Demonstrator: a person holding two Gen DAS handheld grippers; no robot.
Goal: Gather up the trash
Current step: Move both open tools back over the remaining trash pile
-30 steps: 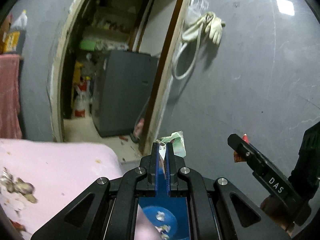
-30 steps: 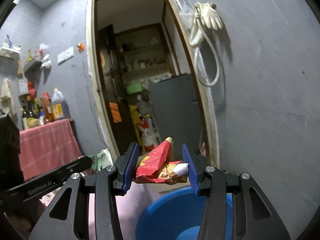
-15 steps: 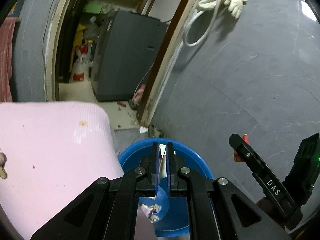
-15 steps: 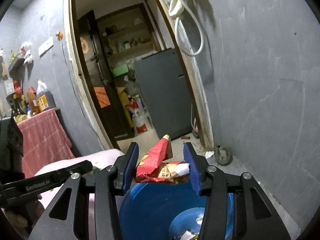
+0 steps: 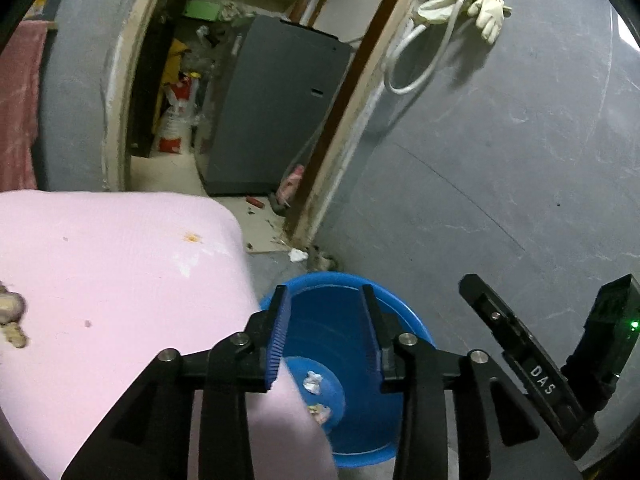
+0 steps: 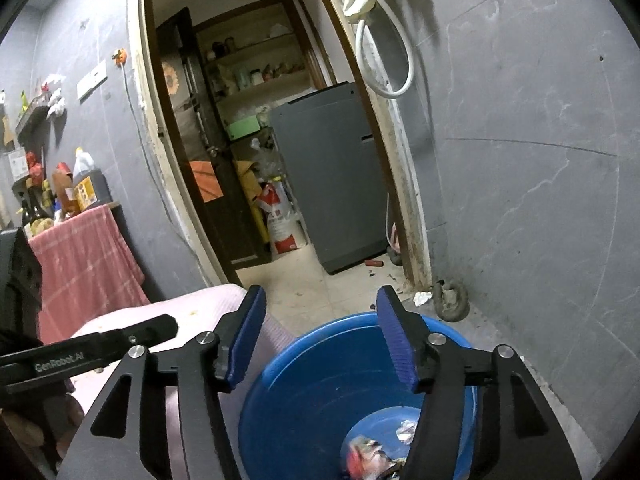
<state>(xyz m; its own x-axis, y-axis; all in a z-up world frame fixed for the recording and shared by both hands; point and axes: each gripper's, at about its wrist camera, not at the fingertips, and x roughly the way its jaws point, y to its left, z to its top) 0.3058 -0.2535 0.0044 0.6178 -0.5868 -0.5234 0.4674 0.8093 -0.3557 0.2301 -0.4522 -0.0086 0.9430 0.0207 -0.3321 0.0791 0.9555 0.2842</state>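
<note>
Both your grippers hang over the blue basin [image 6: 312,364], which sits on the floor beside the pink-covered surface [image 5: 104,280]. The left gripper [image 5: 325,320] has just been opening; its jaws stand partly apart with nothing between them. The right gripper [image 6: 320,332] has also just been opening, its jaws wider and likewise empty. The trash is down in the basin: a red wrapper [image 6: 360,458] and crumpled white scraps [image 5: 313,381] on the basin's bottom.

What can go wrong from here:
- The basin's near rim is tucked under the edge of the pink-covered surface, so if you pull back low you may clip the rim and tip the basin.
- Light scraps can cling to the ribbed blue pads; check that the pads are bare before you leave, or a piece rides back out of the basin.
- The two grippers are close together above the basin. Swing one sideways and it may knock the other.
- More is probably left: brownish crumbs [image 5: 12,320] sit at the far left edge of the pink-covered surface, well apart from the basin. They look small and loose, so a pinch may scatter them.
- A white scrap [image 5: 298,255] lies on the floor just beyond the basin, near the door frame [image 5: 340,128]; easy to miss.
</note>
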